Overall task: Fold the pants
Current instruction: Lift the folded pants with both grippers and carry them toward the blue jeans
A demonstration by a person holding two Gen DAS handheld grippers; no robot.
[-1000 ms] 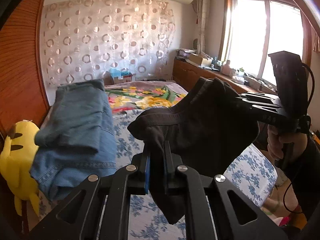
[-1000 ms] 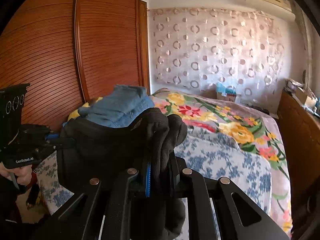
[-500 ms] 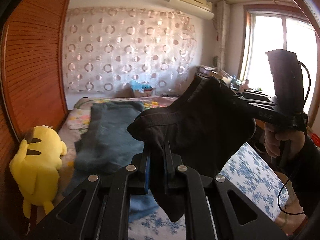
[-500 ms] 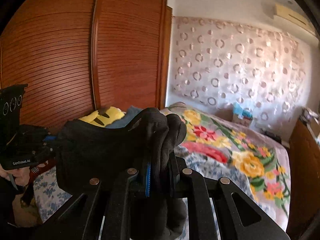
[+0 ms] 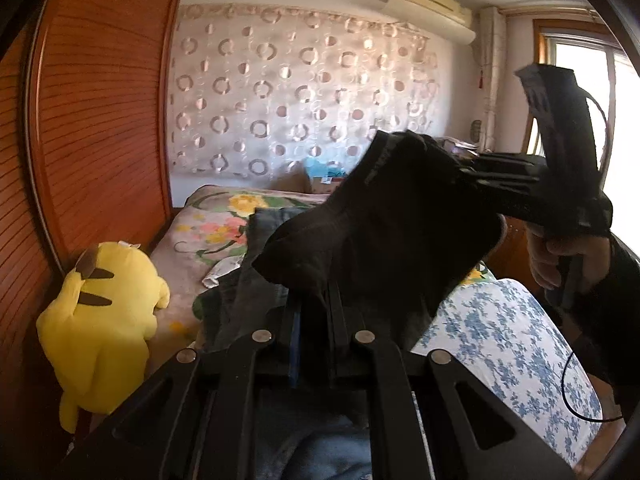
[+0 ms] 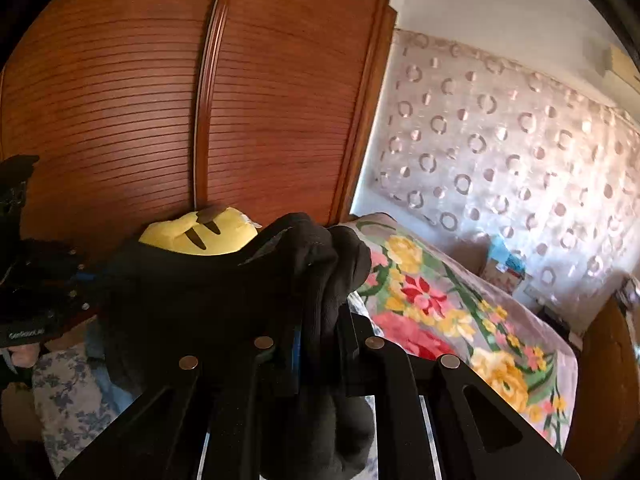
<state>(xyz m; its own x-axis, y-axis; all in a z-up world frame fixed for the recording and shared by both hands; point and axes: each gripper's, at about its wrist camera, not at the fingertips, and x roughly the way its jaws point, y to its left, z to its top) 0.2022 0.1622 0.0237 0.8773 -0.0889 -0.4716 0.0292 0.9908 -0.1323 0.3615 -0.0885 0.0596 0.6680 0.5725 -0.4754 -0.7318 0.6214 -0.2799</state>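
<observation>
black pants (image 5: pixel 384 232), bunched and folded, held in the air above the bed (image 5: pixel 500 332); left tool (image 5: pixel 316 312) clenched on one end, right tool (image 6: pixel 320 332) clenched on the other, probably to keep the fold together; folded jeans (image 5: pixel 256 264) and yellow plush toy (image 5: pixel 104 312) lying below

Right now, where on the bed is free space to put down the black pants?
Free: the blue-flowered sheet at the near right, and the floral blanket toward the patterned curtain. Crowded: the wardrobe side, with the yellow plush and the jeans.
</observation>
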